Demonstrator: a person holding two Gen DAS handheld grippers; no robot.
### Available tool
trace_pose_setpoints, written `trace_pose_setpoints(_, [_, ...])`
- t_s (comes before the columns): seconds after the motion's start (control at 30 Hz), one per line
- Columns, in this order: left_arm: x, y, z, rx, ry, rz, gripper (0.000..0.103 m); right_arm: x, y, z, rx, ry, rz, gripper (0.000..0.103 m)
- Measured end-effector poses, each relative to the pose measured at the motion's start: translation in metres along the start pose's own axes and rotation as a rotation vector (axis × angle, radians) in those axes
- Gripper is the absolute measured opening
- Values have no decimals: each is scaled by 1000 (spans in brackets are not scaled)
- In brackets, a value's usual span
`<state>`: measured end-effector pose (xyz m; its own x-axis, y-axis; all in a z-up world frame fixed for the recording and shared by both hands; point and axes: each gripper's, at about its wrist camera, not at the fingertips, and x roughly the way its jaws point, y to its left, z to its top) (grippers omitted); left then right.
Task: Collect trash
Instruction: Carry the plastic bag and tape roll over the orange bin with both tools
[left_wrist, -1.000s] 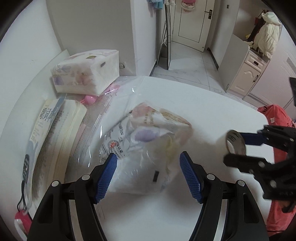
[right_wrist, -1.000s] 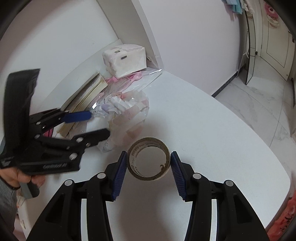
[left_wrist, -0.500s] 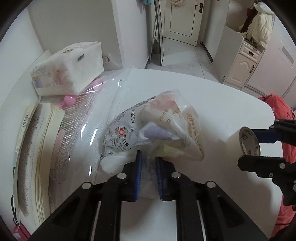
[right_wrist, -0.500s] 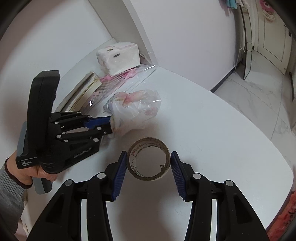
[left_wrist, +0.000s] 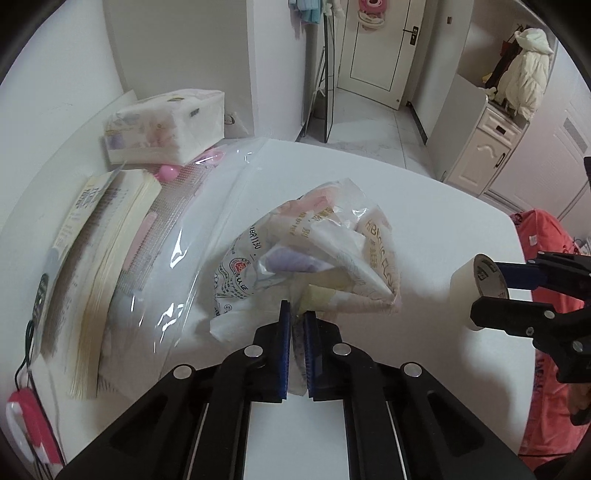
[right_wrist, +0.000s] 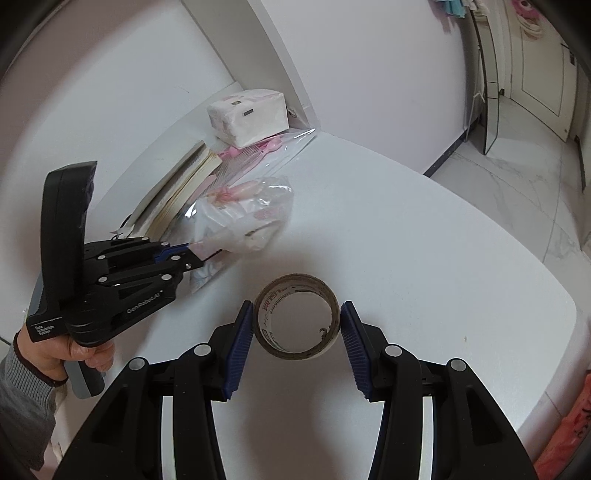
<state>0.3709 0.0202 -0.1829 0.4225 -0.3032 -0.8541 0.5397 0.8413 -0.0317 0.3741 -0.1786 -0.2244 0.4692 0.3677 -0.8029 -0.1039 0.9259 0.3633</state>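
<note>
A white table (right_wrist: 424, 229) stands against a white wall, a tiled hallway and a white door (left_wrist: 380, 44) at 1 o'clock in the left wrist view. At 10 o'clock on the table lie a thick book (left_wrist: 107, 251), a clear plastic sleeve (left_wrist: 207, 206) and a tissue pack (left_wrist: 166, 125). The left gripper (left_wrist: 296, 317) is clamped on the near edge of a crumpled plastic bag (left_wrist: 314, 251) stuffed with wrappers, near the table's middle; a second ago its blue pads stood wide on either side of the bag, and the bag has since been pulled away from the book. "HBR1130" can be read on the bag beside a red round seal; the other print is too small to make out. The right gripper (right_wrist: 297, 321) holds a nearly spent tape roll (right_wrist: 297, 317) between its pads as before, at 3 o'clock from the bag. The left tool's side reads "GenRobot.AI", its handle "Data Acquisition System", held by a hand (right_wrist: 74, 350) in a grey sleeve.
</note>
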Motion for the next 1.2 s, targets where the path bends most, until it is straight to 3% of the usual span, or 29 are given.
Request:
trace_pose_setpoints(0.23, [-33, -22, -13, -24, -33, -9, 8, -45, 8, -32, 13, -37, 30, 48])
trace_pose_setpoints(0.6, [-76, -88, -34, 10, -73, 1, 8, -128, 2, -88, 13, -88, 57, 48])
trace_pose_setpoints(0.83, [-79, -152, -45, 46, -57, -41, 8, -179, -42, -134, 75, -81, 35, 48])
trace_pose_setpoints(1.2, [-34, -259, -50, 167, 35, -155, 8, -231, -133, -206, 242, -86, -37, 48])
